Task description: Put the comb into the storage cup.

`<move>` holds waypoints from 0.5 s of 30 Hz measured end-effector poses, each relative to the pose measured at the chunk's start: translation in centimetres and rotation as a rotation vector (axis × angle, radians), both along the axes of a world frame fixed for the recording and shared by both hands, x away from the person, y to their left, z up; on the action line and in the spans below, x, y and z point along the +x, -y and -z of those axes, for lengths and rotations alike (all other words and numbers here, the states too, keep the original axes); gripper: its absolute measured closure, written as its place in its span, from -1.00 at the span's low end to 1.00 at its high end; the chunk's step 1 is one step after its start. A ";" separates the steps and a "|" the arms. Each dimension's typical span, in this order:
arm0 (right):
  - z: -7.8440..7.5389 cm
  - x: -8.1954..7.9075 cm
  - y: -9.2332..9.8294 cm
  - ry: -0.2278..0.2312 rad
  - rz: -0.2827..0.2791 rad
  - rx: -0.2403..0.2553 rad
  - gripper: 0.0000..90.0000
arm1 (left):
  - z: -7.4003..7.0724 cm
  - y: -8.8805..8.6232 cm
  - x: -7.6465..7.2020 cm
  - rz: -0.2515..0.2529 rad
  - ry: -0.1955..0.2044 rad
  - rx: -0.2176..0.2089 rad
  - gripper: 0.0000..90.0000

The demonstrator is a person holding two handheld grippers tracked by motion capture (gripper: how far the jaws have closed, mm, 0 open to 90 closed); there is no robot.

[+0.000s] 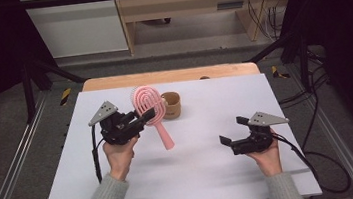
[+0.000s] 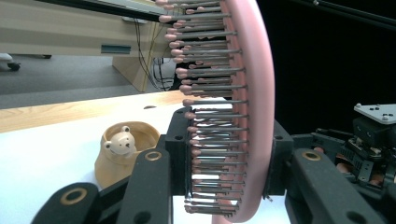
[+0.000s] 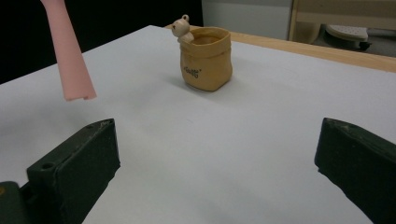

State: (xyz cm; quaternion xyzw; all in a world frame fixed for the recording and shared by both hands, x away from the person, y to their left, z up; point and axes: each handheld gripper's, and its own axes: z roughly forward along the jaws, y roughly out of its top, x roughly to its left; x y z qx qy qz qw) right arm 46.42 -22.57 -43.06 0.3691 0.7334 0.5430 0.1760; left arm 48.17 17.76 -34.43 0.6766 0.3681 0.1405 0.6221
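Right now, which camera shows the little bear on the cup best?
The left gripper view: the bear faces that camera on the cup rim. The right gripper view shows it from the side, and the high view shows just the cup, too small to make out.

Pink hairbrush (image 1: 149, 110) held by its head above the table, handle angled down.

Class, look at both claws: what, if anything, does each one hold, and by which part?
The left claw holds the pink hairbrush by its bristled head, handle hanging down. The right claw is open and holds nothing.
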 end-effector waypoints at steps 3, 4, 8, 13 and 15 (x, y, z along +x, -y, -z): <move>0.3 -0.1 0.6 0.004 0.014 -0.005 -0.99 | -0.2 -0.1 0.0 -0.001 0.005 -0.002 0.40; 0.4 -0.2 0.8 0.005 0.018 -0.005 -0.99 | -0.2 -0.1 0.1 0.000 0.004 0.000 0.40; 0.8 -0.3 1.5 0.004 0.025 -0.017 -0.99 | -0.4 -0.2 0.2 -0.003 0.005 0.002 0.40; 1.2 -0.3 2.1 0.001 0.027 -0.013 -0.99 | -0.6 -0.3 0.5 -0.005 0.003 0.007 0.40; 1.4 -0.3 2.2 0.000 0.024 -0.013 -0.99 | -0.7 -0.3 0.6 -0.004 0.004 0.012 0.40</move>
